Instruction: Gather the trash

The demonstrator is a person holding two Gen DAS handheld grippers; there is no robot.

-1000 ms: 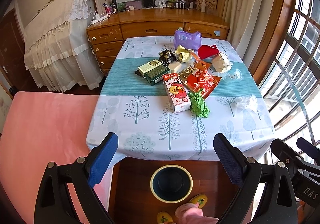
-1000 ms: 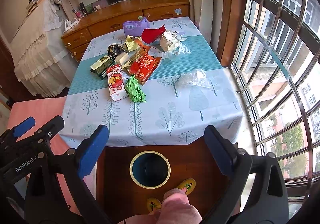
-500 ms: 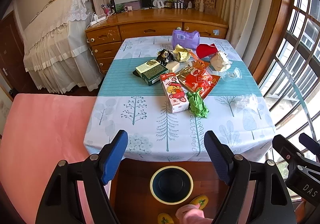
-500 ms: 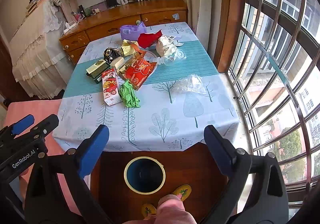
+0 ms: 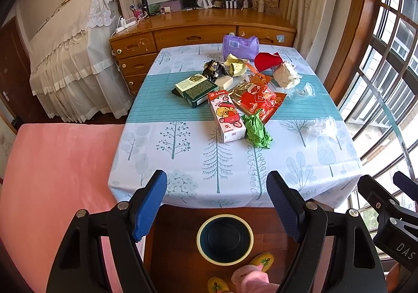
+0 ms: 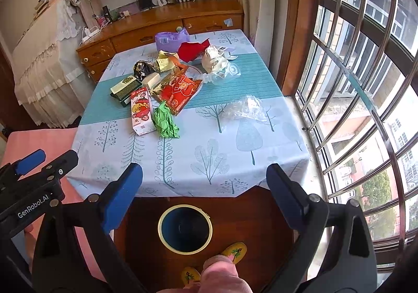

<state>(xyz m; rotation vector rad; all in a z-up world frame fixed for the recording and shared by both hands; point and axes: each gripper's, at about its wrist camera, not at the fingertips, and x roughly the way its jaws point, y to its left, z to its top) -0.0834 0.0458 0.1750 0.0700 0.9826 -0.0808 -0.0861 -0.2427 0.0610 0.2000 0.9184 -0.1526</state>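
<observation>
The trash sits in a loose heap across the middle and far half of the table with the tree-printed blue and white cloth (image 5: 183,151): a crumpled green paper wad (image 5: 257,131), a pink strawberry-print carton (image 5: 227,120), a red foil snack wrapper (image 5: 257,99), a dark green box (image 5: 197,89), a purple plastic pack (image 5: 240,44) near the far edge, and clear crumpled plastic (image 5: 322,125) toward the right edge. On the wooden floor below the near edge stands a round dark-blue bin with a cream rim (image 5: 225,238); its inside looks empty. Compared with a second ago, the left gripper (image 5: 218,204) has narrowed its blue pads, yet they remain spread with nothing between them. The right gripper (image 6: 205,193) is spread wide as before, holding nothing.
</observation>
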